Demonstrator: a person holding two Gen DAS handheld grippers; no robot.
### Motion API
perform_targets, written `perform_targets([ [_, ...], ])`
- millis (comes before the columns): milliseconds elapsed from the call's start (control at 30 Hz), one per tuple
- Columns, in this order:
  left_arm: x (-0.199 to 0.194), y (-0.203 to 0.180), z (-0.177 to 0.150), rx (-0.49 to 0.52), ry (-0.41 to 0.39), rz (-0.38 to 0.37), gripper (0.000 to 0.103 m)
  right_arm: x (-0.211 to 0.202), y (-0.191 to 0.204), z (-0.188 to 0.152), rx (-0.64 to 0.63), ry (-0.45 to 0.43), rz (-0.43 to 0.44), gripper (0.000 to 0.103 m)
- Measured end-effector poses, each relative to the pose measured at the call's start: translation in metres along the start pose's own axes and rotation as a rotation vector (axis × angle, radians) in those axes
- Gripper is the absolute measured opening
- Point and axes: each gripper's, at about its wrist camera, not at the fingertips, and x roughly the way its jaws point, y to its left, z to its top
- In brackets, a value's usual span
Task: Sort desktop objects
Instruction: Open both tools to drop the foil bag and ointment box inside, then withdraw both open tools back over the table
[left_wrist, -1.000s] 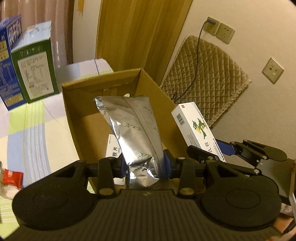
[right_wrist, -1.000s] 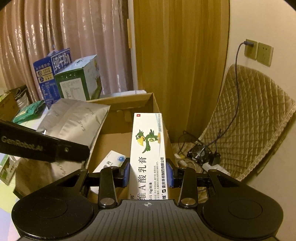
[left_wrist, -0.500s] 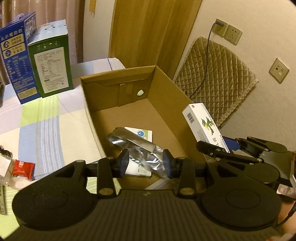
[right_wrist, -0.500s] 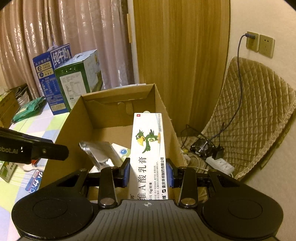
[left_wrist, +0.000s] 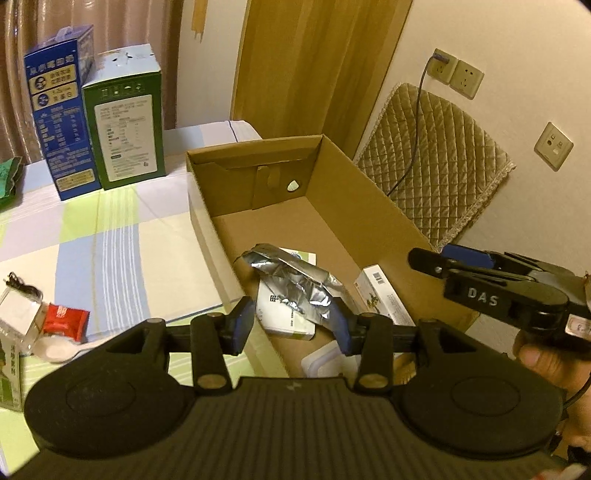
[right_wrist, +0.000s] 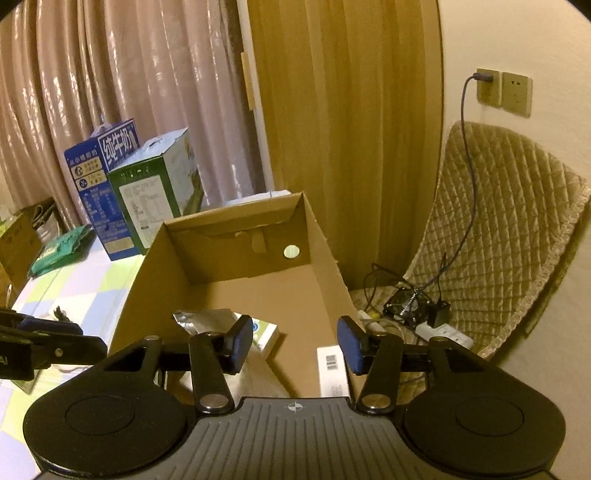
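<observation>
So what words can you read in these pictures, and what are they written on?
"DAS": white letters on the right gripper, seen from the left wrist camera.
"纯牛奶": large white characters on the blue milk carton.
"AI": the end of a cut-off word on the left gripper, at the right wrist view's left edge.
Green carton label, the parrot medicine box and its barcode: too small to read.

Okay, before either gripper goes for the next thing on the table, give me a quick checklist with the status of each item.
1. Silver foil pouch released, lying in the cardboard box: ok.
2. White parrot carton inside the box: ok.
3. Left gripper empty, jaws opening: ok.
4. Right gripper empty, jaws opening: ok.
5. Red packet on the table, unobstructed: ok.
6. Both grippers above the box walls: cannot tell.
</observation>
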Motion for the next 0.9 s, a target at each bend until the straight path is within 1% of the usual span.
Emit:
perform_targets([
  [67, -0.008, 0.001, -0.006, -0.007, -0.008, -0.005, 0.04, -0.01, 0.001, -0.003, 0.011, -0.008, 0.003, 0.049],
  [233, -0.034, 0.001, -0.022, -0.007, -0.035, -0.003, 0.05, -0.047, 0.008, -0.018, 0.06, -0.034, 0.03, 0.051],
  [300, -0.048, 0.001, -0.031, 0.001, -0.051, 0.003, 0.059, -0.063, 0.013, -0.027, 0.088, -0.05, 0.036, 0.056],
  [333, -0.055, 0.002, -0.037, 0.002, -0.056, 0.008, 0.061, -0.072, 0.016, -0.033, 0.097, -0.054, 0.043, 0.06],
  [400, -0.067, 0.005, -0.049, 0.001, -0.058, 0.019, 0.066, -0.087, 0.026, -0.044, 0.102, -0.054, 0.061, 0.064],
  [433, -0.073, 0.007, -0.056, -0.003, -0.059, 0.026, 0.067, -0.092, 0.032, -0.049, 0.098, -0.049, 0.07, 0.066],
  [500, -0.085, 0.011, -0.072, -0.01, -0.059, 0.036, 0.078, -0.102, 0.044, -0.06, 0.088, -0.032, 0.093, 0.068],
  [567, -0.099, 0.018, -0.089, -0.022, -0.064, 0.052, 0.085, -0.11, 0.057, -0.071, 0.083, -0.009, 0.111, 0.07],
  [633, -0.111, 0.026, -0.104, -0.026, -0.064, 0.069, 0.088, -0.115, 0.069, -0.082, 0.072, 0.015, 0.134, 0.073],
  [700, -0.125, 0.036, -0.119, -0.03, -0.066, 0.099, 0.094, -0.12, 0.083, -0.092, 0.057, 0.032, 0.15, 0.076],
  [767, -0.138, 0.047, -0.132, -0.043, -0.071, 0.132, 0.096, -0.123, 0.096, -0.102, 0.038, 0.049, 0.169, 0.08],
  [800, -0.145, 0.054, -0.139, -0.054, -0.073, 0.148, 0.097, -0.125, 0.103, -0.106, 0.029, 0.057, 0.181, 0.085],
  [833, -0.152, 0.06, -0.145, -0.066, -0.076, 0.16, 0.098, -0.127, 0.108, -0.11, 0.022, 0.061, 0.189, 0.093],
  [900, -0.164, 0.072, -0.157, -0.094, -0.088, 0.187, 0.102, -0.129, 0.122, -0.115, -0.001, 0.067, 0.208, 0.101],
])
